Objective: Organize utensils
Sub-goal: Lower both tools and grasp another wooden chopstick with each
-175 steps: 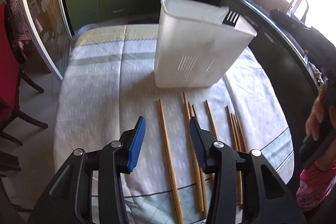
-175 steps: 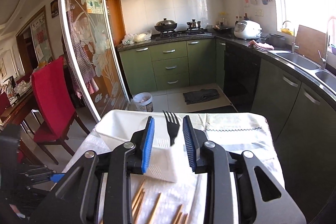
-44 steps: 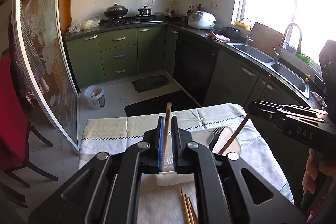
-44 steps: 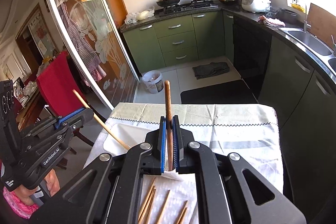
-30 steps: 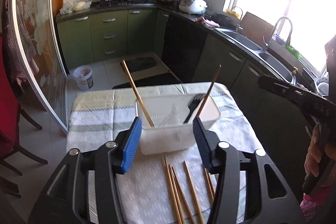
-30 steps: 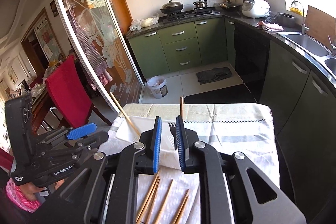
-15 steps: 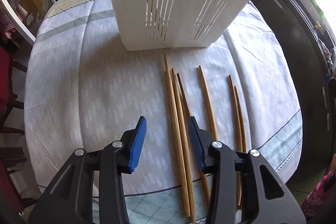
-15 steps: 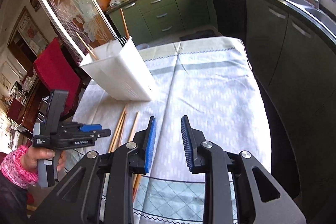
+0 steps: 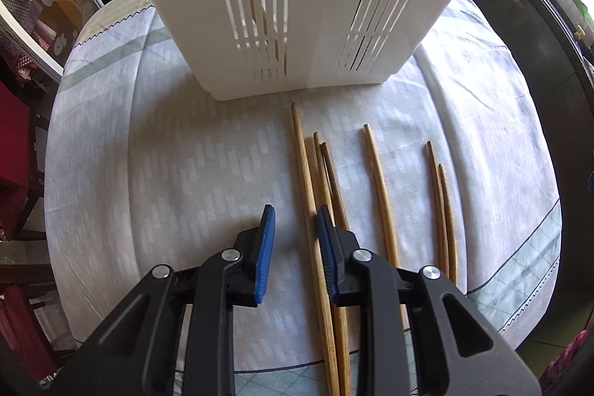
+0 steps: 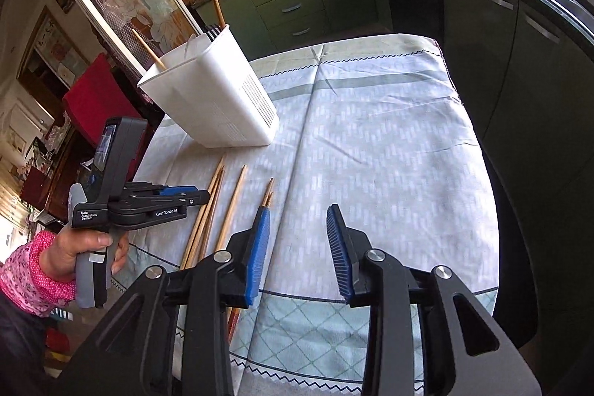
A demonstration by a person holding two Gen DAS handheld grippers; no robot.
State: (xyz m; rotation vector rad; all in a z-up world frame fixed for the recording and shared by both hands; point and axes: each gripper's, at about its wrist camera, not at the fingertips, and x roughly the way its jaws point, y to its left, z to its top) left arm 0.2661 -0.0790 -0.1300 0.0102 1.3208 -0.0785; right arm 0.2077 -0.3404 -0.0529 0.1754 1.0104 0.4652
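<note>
Left claw (image 9: 293,229) hung wide open, gripping nothing, straddling the leftmost of six loose wooden chopsticks (image 9: 378,188) on the cloth-covered tabletop (image 9: 167,173). Right claw (image 10: 297,240) gaped empty too. White slotted plastic utensil holder (image 10: 219,95) already held two chopsticks.

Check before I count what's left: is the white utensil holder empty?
Not empty. Two chopsticks and a black fork stick out of the utensil holder; six more chopsticks lie on the tablecloth.

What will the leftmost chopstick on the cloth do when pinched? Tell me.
The leftmost chopstick looks thin, straight and rigid, so it probably lifts stiffly. Being slender and long, it may pivot between the left gripper pads. On the tablecloth, it might roll.
</note>
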